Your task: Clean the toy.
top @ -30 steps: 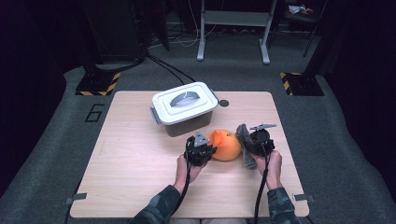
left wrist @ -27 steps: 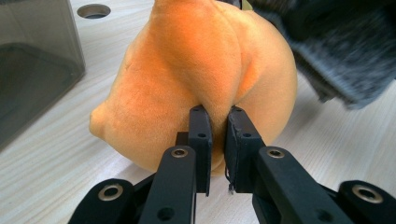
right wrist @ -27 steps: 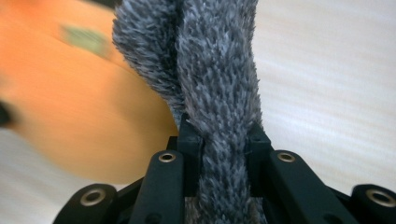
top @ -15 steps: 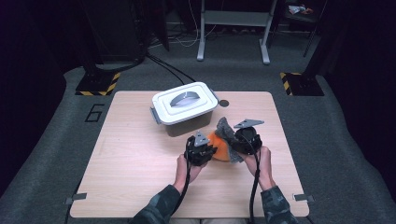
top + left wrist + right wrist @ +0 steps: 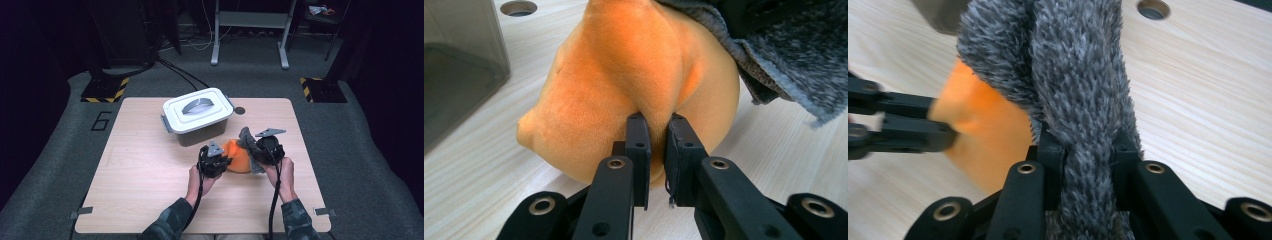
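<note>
Left gripper [image 5: 655, 125]: jaws nearly together, pinching a fold of the orange plush [image 5: 634, 75], bulk of it bulging ahead of and above the tips, resting on the table [image 5: 469, 165]. Right gripper [image 5: 1083, 145]: jaws clamped on a thick twist of grey fuzzy cloth [image 5: 1073, 65], rising straight ahead between them, draped over the orange plush to their left.

Compared with a second ago: right gripper carried in from the far right to just beside the left one, grey cloth lifted and now lying against the plush's right flank [image 5: 248, 137]. Left grip unchanged, plush in the same spot in front of the lidded white box [image 5: 198, 109]. Box lid on.

Judged from this: cloth and plush being brought together, probably wrapping or covering; cloth only partly over so far, most of the orange bare on the left side.
</note>
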A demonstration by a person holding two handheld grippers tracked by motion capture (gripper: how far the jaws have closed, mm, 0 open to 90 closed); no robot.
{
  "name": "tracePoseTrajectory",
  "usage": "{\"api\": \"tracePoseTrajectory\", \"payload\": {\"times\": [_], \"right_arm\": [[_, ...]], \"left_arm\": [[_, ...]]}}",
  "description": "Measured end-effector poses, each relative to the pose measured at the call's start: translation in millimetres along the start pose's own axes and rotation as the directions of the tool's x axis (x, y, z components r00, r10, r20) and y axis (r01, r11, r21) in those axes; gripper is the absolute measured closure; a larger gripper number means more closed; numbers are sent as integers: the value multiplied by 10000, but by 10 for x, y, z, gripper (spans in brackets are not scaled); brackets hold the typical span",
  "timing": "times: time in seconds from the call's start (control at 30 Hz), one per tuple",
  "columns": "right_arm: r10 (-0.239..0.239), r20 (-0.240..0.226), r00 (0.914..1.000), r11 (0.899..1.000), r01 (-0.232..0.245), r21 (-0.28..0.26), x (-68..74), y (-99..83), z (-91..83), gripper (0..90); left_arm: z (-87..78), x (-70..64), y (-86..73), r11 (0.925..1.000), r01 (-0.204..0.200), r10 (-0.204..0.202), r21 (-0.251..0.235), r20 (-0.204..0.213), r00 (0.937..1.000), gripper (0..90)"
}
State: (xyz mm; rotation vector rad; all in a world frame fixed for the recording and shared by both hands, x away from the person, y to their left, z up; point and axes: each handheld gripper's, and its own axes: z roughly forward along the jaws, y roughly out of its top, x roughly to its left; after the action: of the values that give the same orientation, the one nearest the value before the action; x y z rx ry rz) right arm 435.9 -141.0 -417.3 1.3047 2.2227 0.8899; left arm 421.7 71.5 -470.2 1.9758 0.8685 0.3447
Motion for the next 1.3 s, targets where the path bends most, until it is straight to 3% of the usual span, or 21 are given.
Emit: {"api": "tracePoseTrajectory", "payload": {"times": [0.13,0.17,0.3,0.5,0.57,0.63,0.77,0.87,0.9,0.93,1.0,1.17,1.27,1.3], "right_arm": [[290,6,9996,9994,-290,166,-101,-61,52,743],[543,55,9985,9980,-545,315,-151,-90,83,743],[697,173,9974,9963,-705,499,-240,-149,146,743],[1208,451,9916,9866,-1250,1049,-366,-275,314,743],[1512,494,9873,9770,-1569,1445,-384,-319,383,742],[1416,449,9889,9762,-1470,1597,-432,-366,452,742],[1564,488,9865,9751,-1621,1512,-449,-373,408,743],[1599,503,9859,9774,-1652,1318,-438,-337,317,743],[1365,495,9894,9858,-1406,920,-414,-275,197,743],[1365,495,9894,9858,-1406,920,-414,-275,197,743],[1163,486,9920,9921,-1184,425,-323,-171,34,743],[476,-53,9989,9982,-477,-373,-87,29,-196,742],[232,-281,9993,9982,-247,-543,22,95,-227,742],[-98,-605,9981,9983,63,-574,113,136,-205,741]], "left_arm": [[9,-12,0,10000,-12,12,-8,22,10000,817],[14,-18,-1,10000,-4,4,-40,14,10000,817],[12,-15,-2,10000,-10,10,-13,29,10000,817],[13,-16,-4,10000,12,-12,-31,4,10000,817],[11,-12,-5,10000,19,-19,-30,33,10000,817],[11,-13,-4,10000,9,-9,-53,42,10000,817],[0,-27,3,9999,-76,76,-79,7,10000,817],[-2,-23,3,9999,-73,73,-89,-12,10000,817],[-1,-24,3,9999,-85,85,-92,-9,10000,817],[-1,-24,3,9999,-85,85,-92,-9,10000,817],[1,-32,5,9999,-98,98,-105,4,10000,817],[1,-36,6,9998,-158,158,-144,-7,9999,816],[1,-37,6,9998,-149,149,-158,14,9999,816],[3,-41,6,9998,-107,107,-164,24,9999,816]]}}
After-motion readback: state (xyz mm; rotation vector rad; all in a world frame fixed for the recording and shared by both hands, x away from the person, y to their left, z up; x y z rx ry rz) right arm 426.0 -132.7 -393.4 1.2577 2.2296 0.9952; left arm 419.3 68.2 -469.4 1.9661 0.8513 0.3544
